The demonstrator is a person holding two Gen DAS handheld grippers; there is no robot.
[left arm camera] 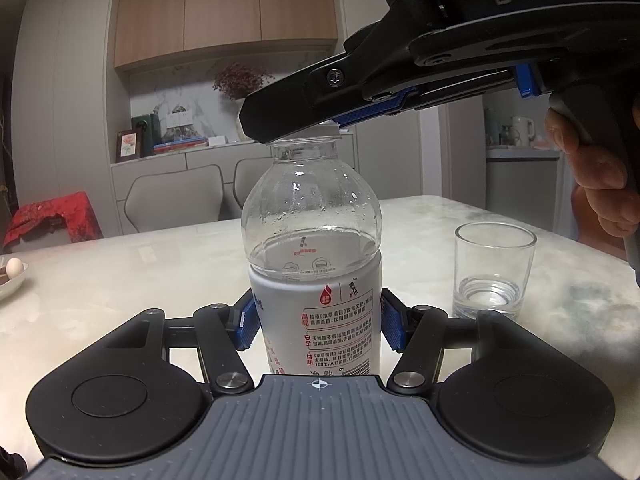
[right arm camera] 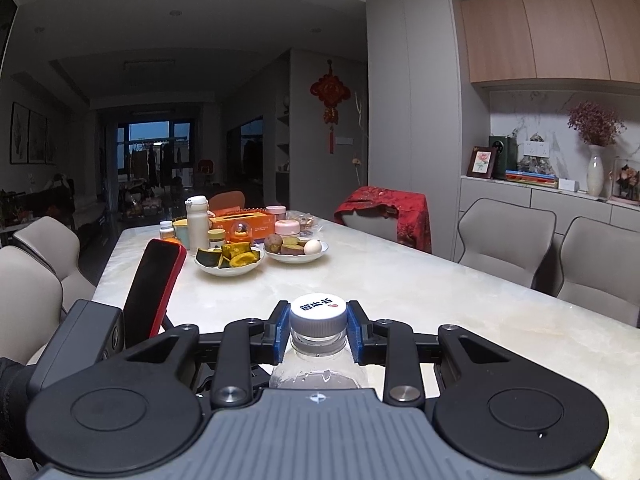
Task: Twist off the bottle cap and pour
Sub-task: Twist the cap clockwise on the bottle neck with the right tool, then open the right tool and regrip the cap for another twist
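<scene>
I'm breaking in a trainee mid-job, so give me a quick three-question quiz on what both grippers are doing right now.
1. True or false: the left gripper is shut on the bottle at its label.
2. The right gripper grips the: A) glass B) cap C) phone
3. Fill in: the glass stands on the table, apart from the bottle, and looks ____.

Key: 1 true. 2 B, the pads clamp the cap, which sits on the bottle neck. 3 empty.
</scene>
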